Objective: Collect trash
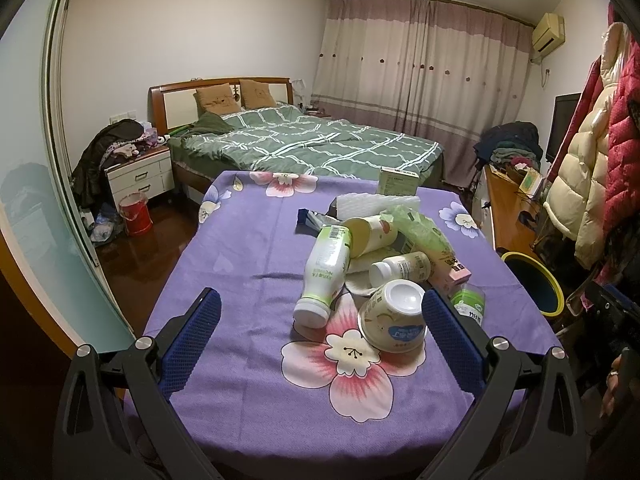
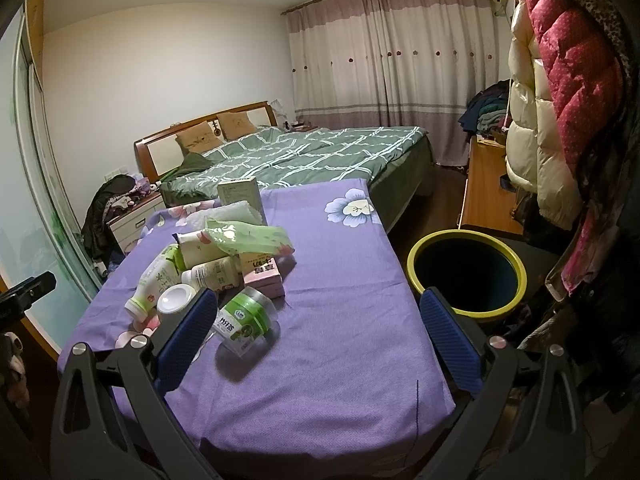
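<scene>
Spread wide and holding nothing, the left claw (image 1: 321, 312) hangs over the purple flowered desk (image 1: 248, 400), with an upturned paper cup (image 1: 394, 316) and a fallen white bottle (image 1: 324, 276) between its blue fingers at the near edge of the trash pile. Seen from the right wrist, the right claw (image 2: 316, 312) is likewise spread and bare, a green-labelled plastic cup (image 2: 244, 320) just beside its left finger, and the yellow-rimmed bin (image 2: 466, 272) stands off the desk's right side.
</scene>
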Motion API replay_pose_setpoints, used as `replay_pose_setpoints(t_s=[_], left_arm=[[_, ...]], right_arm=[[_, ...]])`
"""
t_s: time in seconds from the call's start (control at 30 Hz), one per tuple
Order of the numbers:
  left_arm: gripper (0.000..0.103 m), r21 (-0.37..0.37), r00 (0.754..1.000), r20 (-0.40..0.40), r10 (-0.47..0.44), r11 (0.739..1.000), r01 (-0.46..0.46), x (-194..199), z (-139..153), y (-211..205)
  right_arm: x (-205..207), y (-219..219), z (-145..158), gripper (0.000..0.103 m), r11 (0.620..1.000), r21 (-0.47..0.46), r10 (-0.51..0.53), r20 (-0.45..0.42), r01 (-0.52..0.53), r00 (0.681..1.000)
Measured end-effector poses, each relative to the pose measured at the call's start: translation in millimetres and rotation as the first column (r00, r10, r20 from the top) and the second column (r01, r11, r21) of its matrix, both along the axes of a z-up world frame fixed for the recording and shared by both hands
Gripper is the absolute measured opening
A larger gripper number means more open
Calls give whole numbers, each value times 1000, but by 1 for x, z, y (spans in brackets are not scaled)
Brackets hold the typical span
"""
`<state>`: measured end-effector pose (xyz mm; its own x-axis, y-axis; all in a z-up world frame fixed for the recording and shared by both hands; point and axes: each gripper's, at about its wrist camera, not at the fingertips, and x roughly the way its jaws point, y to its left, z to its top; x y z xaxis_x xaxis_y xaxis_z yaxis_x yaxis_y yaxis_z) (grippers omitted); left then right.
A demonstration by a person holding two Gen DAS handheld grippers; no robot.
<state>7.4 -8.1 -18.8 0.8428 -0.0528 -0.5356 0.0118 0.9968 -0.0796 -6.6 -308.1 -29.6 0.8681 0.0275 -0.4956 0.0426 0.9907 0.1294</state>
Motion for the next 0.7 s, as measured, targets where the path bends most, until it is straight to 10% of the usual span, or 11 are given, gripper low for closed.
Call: replay_pose_setpoints(t_s=[0.7], left_arm=[[99,1,1000,-2,-1,1000,1,0,0,0]], right_arm=[[0,0,0,97,1000,0,-1,0,1,1000]])
